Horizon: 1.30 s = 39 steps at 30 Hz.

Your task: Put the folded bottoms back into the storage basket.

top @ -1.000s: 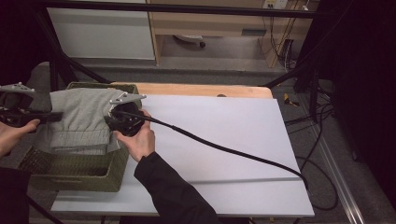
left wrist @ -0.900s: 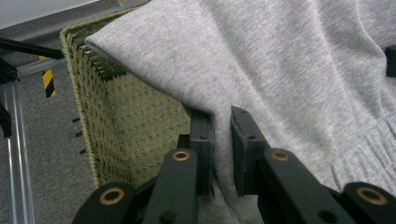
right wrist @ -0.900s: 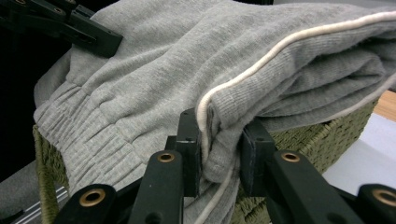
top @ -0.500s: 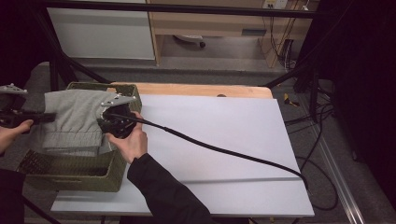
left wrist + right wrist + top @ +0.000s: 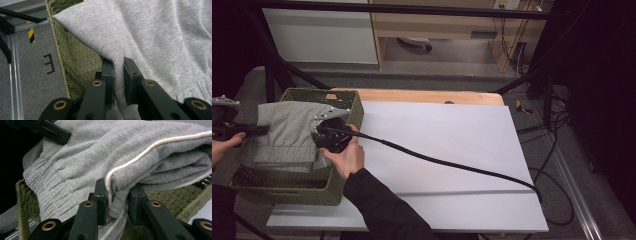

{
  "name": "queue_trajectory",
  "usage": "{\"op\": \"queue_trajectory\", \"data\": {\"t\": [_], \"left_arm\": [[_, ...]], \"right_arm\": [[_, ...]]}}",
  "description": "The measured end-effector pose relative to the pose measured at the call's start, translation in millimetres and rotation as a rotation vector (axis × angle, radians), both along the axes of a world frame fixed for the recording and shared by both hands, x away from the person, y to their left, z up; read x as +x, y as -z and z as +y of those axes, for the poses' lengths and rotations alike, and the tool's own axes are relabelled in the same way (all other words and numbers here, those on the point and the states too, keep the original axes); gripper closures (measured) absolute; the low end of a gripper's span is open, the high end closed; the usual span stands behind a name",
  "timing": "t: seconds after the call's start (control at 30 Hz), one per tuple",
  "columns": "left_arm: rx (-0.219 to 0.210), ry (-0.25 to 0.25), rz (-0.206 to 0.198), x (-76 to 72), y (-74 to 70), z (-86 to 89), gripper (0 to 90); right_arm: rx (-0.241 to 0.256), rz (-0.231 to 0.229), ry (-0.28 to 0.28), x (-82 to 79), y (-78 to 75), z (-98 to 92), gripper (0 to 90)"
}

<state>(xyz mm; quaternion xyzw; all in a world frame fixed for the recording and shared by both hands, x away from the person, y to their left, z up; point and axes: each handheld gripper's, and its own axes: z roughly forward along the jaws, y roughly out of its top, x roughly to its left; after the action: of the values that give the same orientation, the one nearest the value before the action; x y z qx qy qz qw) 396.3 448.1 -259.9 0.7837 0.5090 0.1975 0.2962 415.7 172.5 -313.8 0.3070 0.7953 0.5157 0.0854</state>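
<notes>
A folded grey garment [image 5: 292, 135] is held by two hand-held grippers above an olive woven basket [image 5: 347, 107] that sits at the near left corner of the tabletop [image 5: 452, 150], overhanging its left edge. The garment sags between the two grips, with its ribbed hem toward the near wall of the basket.

The left gripper [image 5: 239, 131] has its jaws narrowed onto a pinch of fabric at the garment's left edge; in the left gripper view the cloth passes between the two pads [image 5: 107, 80] just beside the basket wall [image 5: 75, 62]. The right gripper [image 5: 329, 136] clamps the stacked right edge, where a pale piped seam [image 5: 150, 146] runs along the fold.

Judged risks:
- The right grip spans several layers. If the inner layers are not caught, the fold could open and the bundle spill.
- The left grip holds a thin pinch, which could slip under the garment's weight if the hands draw apart.
- The hanging hem could snag on the woven rim.
- The trailing cable [image 5: 437, 162] crosses the tabletop and could drag against the right hand's movement.
</notes>
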Motion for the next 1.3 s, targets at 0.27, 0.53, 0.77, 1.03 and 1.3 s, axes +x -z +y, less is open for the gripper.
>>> {"op": "queue_trajectory", "data": {"t": [0.27,0.53,0.77,1.03,1.3], "left_arm": [[0.007,-0.006,0.029,2.5,16.7,2.9,80.3],[-0.004,-0.011,0.050,5.7,34.5,7.0,80.3],[-0.004,-0.021,0.067,9.9,49.4,9.5,80.2],[-0.011,-0.038,0.009,18.3,66.9,8.8,61.3],[-0.030,-0.031,-0.016,15.0,63.0,-7.6,35.1]], "right_arm": [[-0.023,0.004,-0.002,-0.8,14.5,5.5,72.5],[-0.042,0.012,-0.005,-0.1,29.3,10.6,72.3],[-0.056,0.025,-0.003,0.9,40.3,14.6,71.8],[-0.115,0.011,-0.010,4.9,50.5,14.8,44.4],[-0.075,-0.039,0.000,3.4,35.5,-11.3,22.5]]}}
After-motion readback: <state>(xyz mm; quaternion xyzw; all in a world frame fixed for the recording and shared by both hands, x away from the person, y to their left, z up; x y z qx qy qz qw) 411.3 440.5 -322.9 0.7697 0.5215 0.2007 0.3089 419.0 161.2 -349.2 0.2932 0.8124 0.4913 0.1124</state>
